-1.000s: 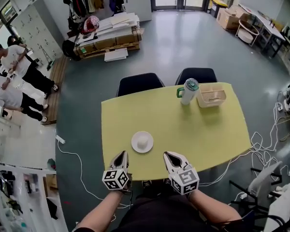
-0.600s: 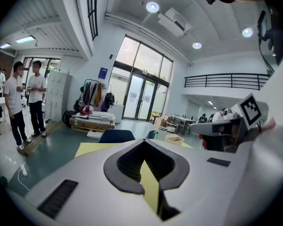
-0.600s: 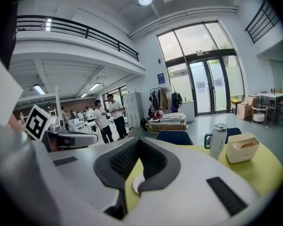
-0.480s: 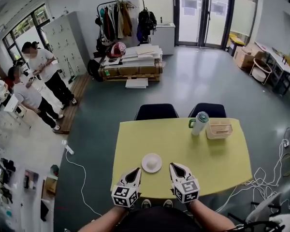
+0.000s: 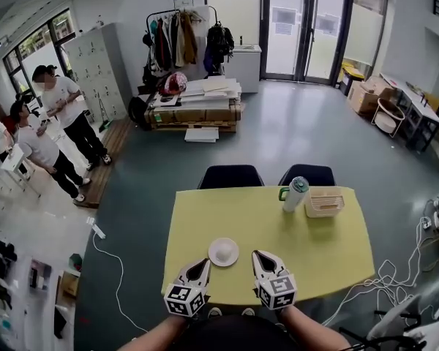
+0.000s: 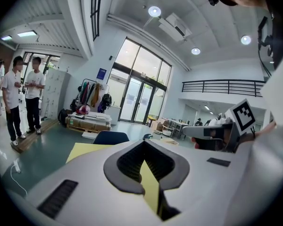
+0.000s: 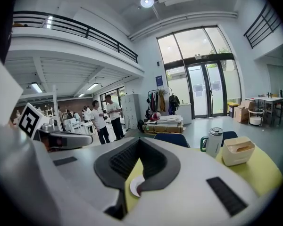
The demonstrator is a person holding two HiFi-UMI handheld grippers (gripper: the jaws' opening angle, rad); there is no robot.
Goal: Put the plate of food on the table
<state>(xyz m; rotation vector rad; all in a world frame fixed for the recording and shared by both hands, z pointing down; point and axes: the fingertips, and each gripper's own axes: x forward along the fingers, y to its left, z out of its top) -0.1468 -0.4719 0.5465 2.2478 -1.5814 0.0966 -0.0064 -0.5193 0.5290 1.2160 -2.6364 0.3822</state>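
the plate of food (image 5: pixel 223 252) is seen resting flat on the yellow table (image 5: pixel 278 240), towards the near edge and left of the table's middle; a pale rounded lump is carried at its centre. the left gripper (image 5: pixel 203 263) is held over the near edge of the table, just to the near left of the plate, and its jaws are pressed together with nothing gripped between them. the right gripper (image 5: pixel 257 255) is held at the same edge, just to the near right of the plate, and its jaws are likewise brought together at the tips with nothing held; in the right gripper view a part of the plate is glimpsed on the table through the gap behind those tips. the plate is touched by neither gripper and lies between their tips, a little beyond them. at the far right of the table a tumbler (image 5: pixel 295 194) with a green handle is stood upright, and a pale basket (image 5: pixel 325 202) is set just beside it. two dark chairs (image 5: pixel 230 175) are drawn up at the far side
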